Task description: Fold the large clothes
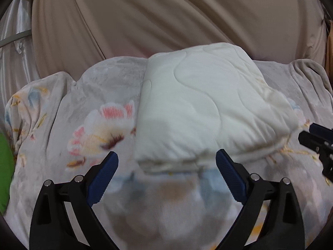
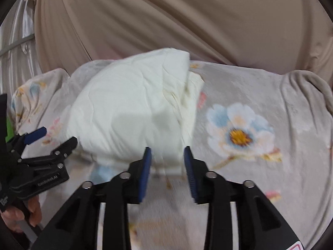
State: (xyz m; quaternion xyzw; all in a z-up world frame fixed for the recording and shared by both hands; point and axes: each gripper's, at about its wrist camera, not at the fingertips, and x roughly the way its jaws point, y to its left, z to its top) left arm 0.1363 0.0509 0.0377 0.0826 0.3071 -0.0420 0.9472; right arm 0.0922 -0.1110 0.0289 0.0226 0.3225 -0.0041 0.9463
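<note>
Covering the bed, a floral blanket [image 2: 239, 95] meets beige curtains [image 1: 166, 16] behind.

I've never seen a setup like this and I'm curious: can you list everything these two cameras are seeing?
Folded quilted blanket: one, white, lying on the floral blanket ahead of both grippers.
Floral blanket: one, pale grey with pink and blue flowers, spread under the white bundle.
Curtain: one, beige, hanging behind the bed.
Sheer curtain: one, silvery white, far left.
Green object: one, bright green, left edge; too cut off to name.
Left gripper: one, black with blue pads, jaws wide open, at the bundle's near edge.
Right gripper: one, black with blue pads, jaws open, nothing held.
Person's hand: one, holding the left gripper's handle.
</note>
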